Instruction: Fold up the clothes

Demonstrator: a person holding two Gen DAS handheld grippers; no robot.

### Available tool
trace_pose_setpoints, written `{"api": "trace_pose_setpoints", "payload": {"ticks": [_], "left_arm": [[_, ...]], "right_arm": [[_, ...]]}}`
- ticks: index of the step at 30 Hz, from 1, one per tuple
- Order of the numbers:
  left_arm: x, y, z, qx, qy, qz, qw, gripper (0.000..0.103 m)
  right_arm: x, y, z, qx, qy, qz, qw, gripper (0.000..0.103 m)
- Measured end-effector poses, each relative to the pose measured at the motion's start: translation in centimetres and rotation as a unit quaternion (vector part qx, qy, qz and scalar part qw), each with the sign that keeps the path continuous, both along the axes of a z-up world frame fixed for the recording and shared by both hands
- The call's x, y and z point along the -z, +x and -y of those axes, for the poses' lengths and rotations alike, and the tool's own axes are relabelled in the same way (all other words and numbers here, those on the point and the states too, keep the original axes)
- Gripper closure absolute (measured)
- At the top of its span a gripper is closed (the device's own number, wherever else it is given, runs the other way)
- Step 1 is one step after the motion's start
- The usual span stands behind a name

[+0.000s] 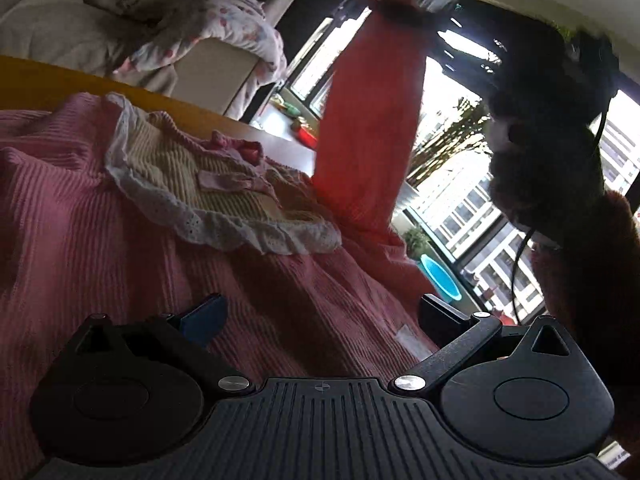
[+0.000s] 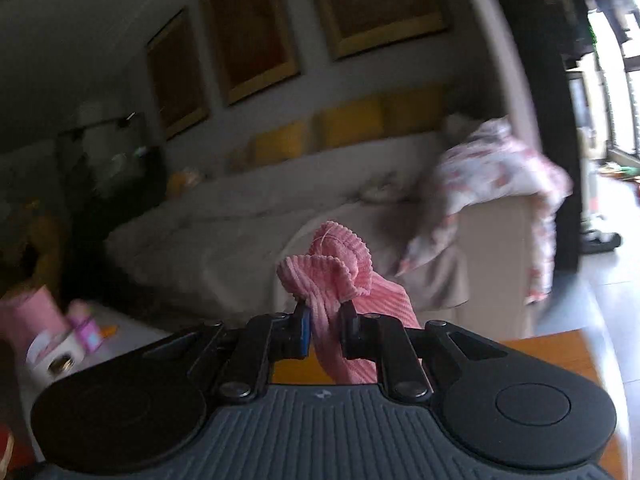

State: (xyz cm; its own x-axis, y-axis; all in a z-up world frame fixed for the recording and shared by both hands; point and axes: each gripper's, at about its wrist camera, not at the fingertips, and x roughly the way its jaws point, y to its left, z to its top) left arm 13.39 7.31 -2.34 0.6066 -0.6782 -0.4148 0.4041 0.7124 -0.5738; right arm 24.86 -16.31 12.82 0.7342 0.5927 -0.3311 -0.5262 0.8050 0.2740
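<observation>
Left wrist view is looking low across a pink ribbed knit garment (image 1: 100, 248) that is lying spread over a yellow-orange wooden table (image 1: 36, 80). A cream ribbed collar with white lace trim and small pink bows (image 1: 208, 188) is sitting on top of it. The left gripper (image 1: 320, 316) is hovering just above the pink cloth with its two fingers spread wide and nothing between them. Further right, one pink sleeve (image 1: 368, 120) is hanging up into the air, and its top end is blurry and cut off. A dark fuzzy shape (image 1: 560, 152) is blocking the bright window on the far right, and it is too dark to tell what it is.

Right wrist view is blurry. On the left, a pink tube and a white paper roll (image 2: 52, 344) are hard to make out. In the middle, the right gripper (image 2: 326, 332) is pinching a bunched end of the pink sleeve (image 2: 336, 272) tightly between its fingers. Behind it, a flowery pink and white cloth (image 2: 492, 176) is draping over a beige sofa (image 2: 240, 220).
</observation>
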Motion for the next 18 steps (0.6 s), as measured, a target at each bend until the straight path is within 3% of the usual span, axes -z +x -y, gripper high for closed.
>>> {"api": "trace_pose_setpoints", "payload": {"ticks": [2,5,7,8,11,12,15,18], "left_arm": [[0.0,0.0,0.1,0.0,0.005,0.001,1.0,0.0],[0.0,0.1,0.1,0.001,0.004,0.001,1.0,0.0],[0.0,0.1,0.0,0.001,0.001,-0.001,1.0,0.0],[0.0,0.1,0.0,0.002,-0.001,-0.001,1.0,0.0],[0.1,0.1,-0.1,0.003,-0.007,-0.003,1.0,0.0],[0.1,0.2,-0.1,0.004,-0.008,-0.004,0.9999,0.0],[0.2,0.2,-0.2,0.006,-0.012,-0.005,0.9999,0.0],[0.2,0.2,-0.3,0.011,-0.014,-0.005,0.9998,0.0]], "right_arm": [[1.3,0.1,-2.1,-0.018,0.004,-0.027,0.999,0.089],[2.4,0.5,-3.9,-0.038,0.02,-0.056,0.998,0.079],[2.8,0.7,-4.1,-0.054,0.042,-0.068,0.995,0.043],[2.8,0.6,-4.1,-0.058,0.051,-0.066,0.995,0.038],[2.7,0.1,-3.0,-0.061,0.054,-0.048,0.995,0.033],[2.9,0.2,-2.2,-0.054,0.055,-0.049,0.996,0.027],[4.1,0.3,0.6,-0.022,0.059,-0.061,0.996,0.019],[7.4,0.4,4.1,0.024,0.081,-0.101,0.991,0.012]]}}
